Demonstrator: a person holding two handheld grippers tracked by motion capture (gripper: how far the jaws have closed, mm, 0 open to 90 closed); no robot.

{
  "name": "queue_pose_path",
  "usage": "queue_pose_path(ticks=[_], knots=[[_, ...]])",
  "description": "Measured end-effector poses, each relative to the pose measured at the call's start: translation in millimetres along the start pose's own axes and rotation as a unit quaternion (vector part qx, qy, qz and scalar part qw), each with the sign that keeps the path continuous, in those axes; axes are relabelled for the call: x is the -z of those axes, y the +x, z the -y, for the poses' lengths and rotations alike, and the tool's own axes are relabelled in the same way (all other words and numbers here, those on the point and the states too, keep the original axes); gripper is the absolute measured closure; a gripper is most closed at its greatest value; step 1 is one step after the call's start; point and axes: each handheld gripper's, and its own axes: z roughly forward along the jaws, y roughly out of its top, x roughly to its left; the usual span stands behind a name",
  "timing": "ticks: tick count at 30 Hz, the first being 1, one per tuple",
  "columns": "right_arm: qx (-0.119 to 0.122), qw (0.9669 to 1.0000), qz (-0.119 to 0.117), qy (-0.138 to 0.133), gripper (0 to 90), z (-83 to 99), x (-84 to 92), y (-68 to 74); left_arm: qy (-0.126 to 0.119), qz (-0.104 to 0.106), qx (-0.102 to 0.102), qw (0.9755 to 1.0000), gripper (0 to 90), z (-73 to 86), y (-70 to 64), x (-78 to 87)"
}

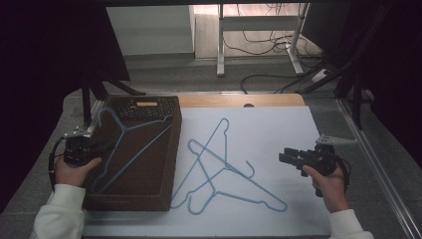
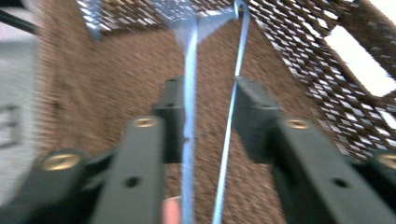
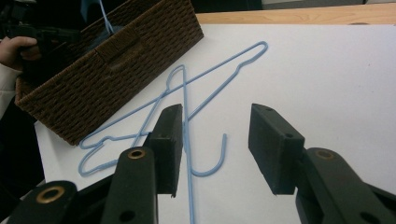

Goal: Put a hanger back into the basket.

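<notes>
A brown wicker basket [image 1: 130, 203] stands at the table's left with a blue wire hanger [image 1: 132, 144] lying in it. My left gripper [image 1: 103, 146] reaches in over the basket's left wall. In the left gripper view its jaws [image 2: 208, 116] stand open around two wires of that hanger [image 2: 189, 70], and the pads do not press on them. Two more blue hangers [image 1: 211, 137] [image 1: 259, 186] lie crossed on the white sheet [image 1: 278, 129]. My right gripper [image 1: 284, 158] hovers open to their right. In the right gripper view it [image 3: 215, 140] has a hanger's hook [image 3: 219, 158] below the gap.
A strip of wooden tabletop [image 1: 224, 101] shows beyond the white sheet. Behind the table are white desk legs [image 1: 220, 45] and loose cables [image 1: 263, 79] on the floor. The basket [image 3: 116, 60] and the other hand [image 3: 18, 46] appear at the top left of the right gripper view.
</notes>
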Motion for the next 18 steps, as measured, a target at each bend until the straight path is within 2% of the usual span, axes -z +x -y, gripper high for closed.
queue_pose_path(ticks=[1, 3, 5, 6, 8, 9, 10, 11, 12, 15, 18], knots=[[0.000, 1.0000, 0.000, 0.000, 54.9, -0.1, 0.0, 0.2, -0.003, -0.006, -0.007, 1.0000, 46.4, -1.9, -2.7, 3.6], [0.001, 1.0000, 0.000, -0.001, 54.1, -0.4, -0.5, 0.6, -0.011, -0.009, -0.020, 0.9997, 38.3, -5.8, -10.3, 10.6], [0.002, 1.0000, 0.001, -0.001, 53.3, -0.5, -1.2, 1.0, -0.018, 0.014, -0.032, 0.9992, 36.4, -9.9, -20.1, 16.0], [0.003, 1.0000, 0.002, 0.003, 49.9, -0.6, -3.5, 1.8, -0.024, 0.030, -0.038, 0.9985, 31.7, -11.8, -25.7, 18.0], [0.004, 1.0000, 0.004, 0.007, 47.1, -0.6, -5.3, 2.4, -0.032, 0.059, -0.050, 0.9965, 29.9, -15.2, -37.7, 20.4], [0.013, 0.9996, 0.019, 0.018, 42.1, -0.4, -9.6, 4.6, -0.033, 0.068, -0.054, 0.9957, 27.8, -16.7, -43.5, 20.9], [0.013, 0.9996, 0.019, 0.018, 42.1, -0.4, -9.6, 4.6, -0.033, 0.079, -0.056, 0.9948, 27.8, -17.9, -48.6, 20.7], [0.021, 0.9987, 0.034, 0.032, 37.1, 0.6, -14.4, 6.5, -0.033, 0.093, -0.056, 0.9936, 25.5, -18.9, -53.0, 20.4], [0.021, 0.9987, 0.034, 0.032, 37.1, 0.6, -14.4, 6.5, -0.032, 0.106, -0.055, 0.9923, 25.5, -19.7, -57.0, 19.9], [0.030, 0.9963, 0.056, 0.058, 31.3, 3.0, -20.9, 8.2, -0.031, 0.131, -0.057, 0.9892, 22.6, -21.4, -68.6, 17.6], [0.030, 0.9958, 0.059, 0.063, 29.5, 4.1, -21.8, 8.6, -0.027, 0.155, -0.057, 0.9860, 21.3, -22.1, -79.9, 14.7]])
